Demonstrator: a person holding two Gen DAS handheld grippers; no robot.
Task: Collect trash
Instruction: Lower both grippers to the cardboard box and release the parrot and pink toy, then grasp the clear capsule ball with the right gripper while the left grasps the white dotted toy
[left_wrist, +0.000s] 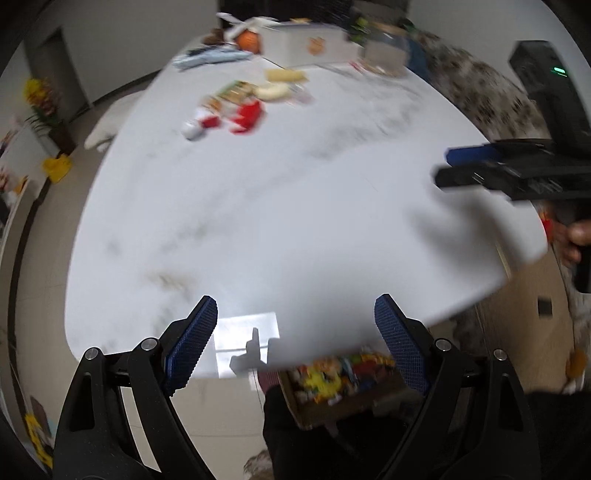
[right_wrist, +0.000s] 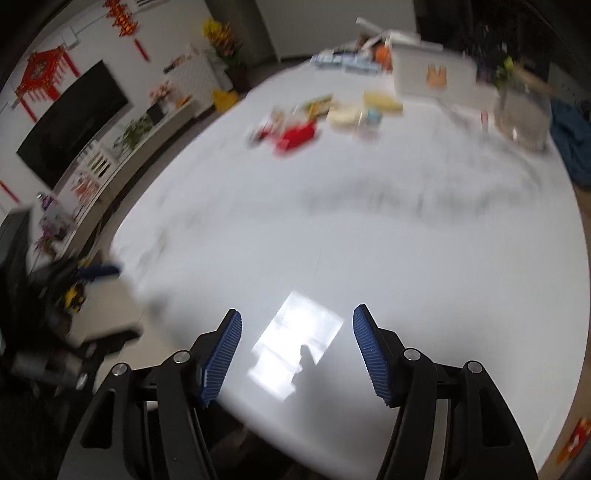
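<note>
Trash scattered far across the white marbled surface: red wrapper, pale scraps, a printed packet, all blurred, well apart from both tongs. Beyond it, a white box and a glass vase, likely not part of the job. Near edge of the surface bare. Below that edge, seen from the left wrist, a cardboard box of colourful wrappers, probably the collecting spot, kept low and close for easy dropping. Left tongs spread wide, nothing between the pads. Right tongs moderately open, equally empty, angled down over the surface. Next reach judged to be toward the far pile.
</note>
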